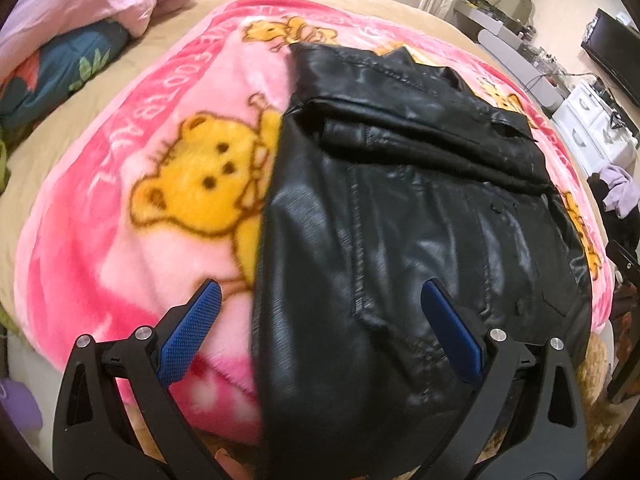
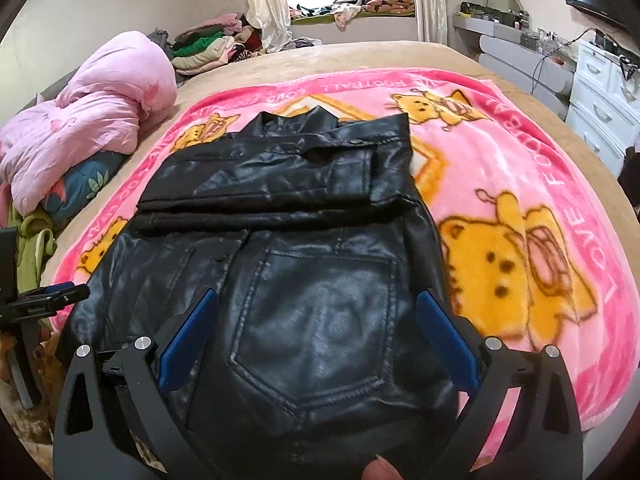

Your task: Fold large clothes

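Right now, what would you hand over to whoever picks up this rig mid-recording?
Left gripper: open, empty, above the jacket's left edge.
Right gripper: open, empty, over the jacket's near pocket.
The jacket lies on the pink blanket on the bed.
Done: both sleeves appear folded across the chest.
Left: probably fold the hem up towards the collar, then tidy.

"LOVE FOOTBALL" repeated in white along border of pink bear blanket [image 2: 520, 168], right and far edges.
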Motion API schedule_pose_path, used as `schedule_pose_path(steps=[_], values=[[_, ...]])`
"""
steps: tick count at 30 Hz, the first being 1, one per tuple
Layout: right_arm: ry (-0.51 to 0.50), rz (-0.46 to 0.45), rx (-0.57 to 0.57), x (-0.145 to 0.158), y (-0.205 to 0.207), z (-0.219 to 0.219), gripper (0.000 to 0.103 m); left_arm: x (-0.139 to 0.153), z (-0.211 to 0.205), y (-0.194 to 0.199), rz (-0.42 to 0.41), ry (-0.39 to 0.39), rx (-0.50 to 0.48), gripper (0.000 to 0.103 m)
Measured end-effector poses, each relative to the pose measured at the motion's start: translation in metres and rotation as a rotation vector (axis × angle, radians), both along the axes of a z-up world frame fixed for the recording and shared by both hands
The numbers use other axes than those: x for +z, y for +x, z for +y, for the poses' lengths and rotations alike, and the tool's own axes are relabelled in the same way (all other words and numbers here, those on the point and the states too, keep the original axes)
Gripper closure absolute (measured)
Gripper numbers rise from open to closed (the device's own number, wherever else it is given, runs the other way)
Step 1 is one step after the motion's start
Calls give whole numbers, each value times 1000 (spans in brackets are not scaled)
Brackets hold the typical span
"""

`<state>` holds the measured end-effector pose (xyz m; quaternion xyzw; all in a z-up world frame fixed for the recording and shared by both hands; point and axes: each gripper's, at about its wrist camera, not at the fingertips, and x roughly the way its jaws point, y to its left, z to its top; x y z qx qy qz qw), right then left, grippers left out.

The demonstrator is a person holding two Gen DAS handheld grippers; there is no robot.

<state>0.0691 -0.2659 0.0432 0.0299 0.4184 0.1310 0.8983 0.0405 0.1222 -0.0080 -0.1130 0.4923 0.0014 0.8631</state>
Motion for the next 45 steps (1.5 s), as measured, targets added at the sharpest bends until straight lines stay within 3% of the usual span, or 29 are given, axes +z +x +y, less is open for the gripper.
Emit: schedule_pose_path(steps=[5,7,9,11,15,21,27,33,35,38,40,42,45], values=[[-22,2,1,0,-7,-7,5,-12,13,-12,40,-34,-9,13],[-22,1,10,1,-11,-10,5,-15,14,-17,49,-38,-22,21],[-11,1,27,1,-15,-12,5,-18,17,-23,60,-43,-34,38],[2,13,50,-1,-21,-15,5,-21,19,-28,75,-58,-44,45],[37,52,88,-5,-28,-20,5,-26,24,-38,113,-147,-84,51],[11,137,122,-19,-39,-29,5,-30,14,-45,154,-206,-151,57],[56,246,156,-38,-52,-41,5,-35,-2,-39,176,-150,-181,57],[25,326,157,-59,-58,-53,6,-38,1,-36,177,-154,-176,63],[-28,337,141,-66,-59,-53,7,-36,0,-39,163,-146,-174,66],[-62,363,167,-77,-61,-48,35,-26,-6,-45,117,-92,-193,73],[-78,356,183,-79,-64,-45,37,-19,-10,-47,92,-64,-209,78],[-89,333,198,-75,-67,-43,49,-14,-8,-47,76,-85,-205,88],[-60,309,202,-66,-65,-47,58,-3,-6,-46,48,-116,-210,93]])
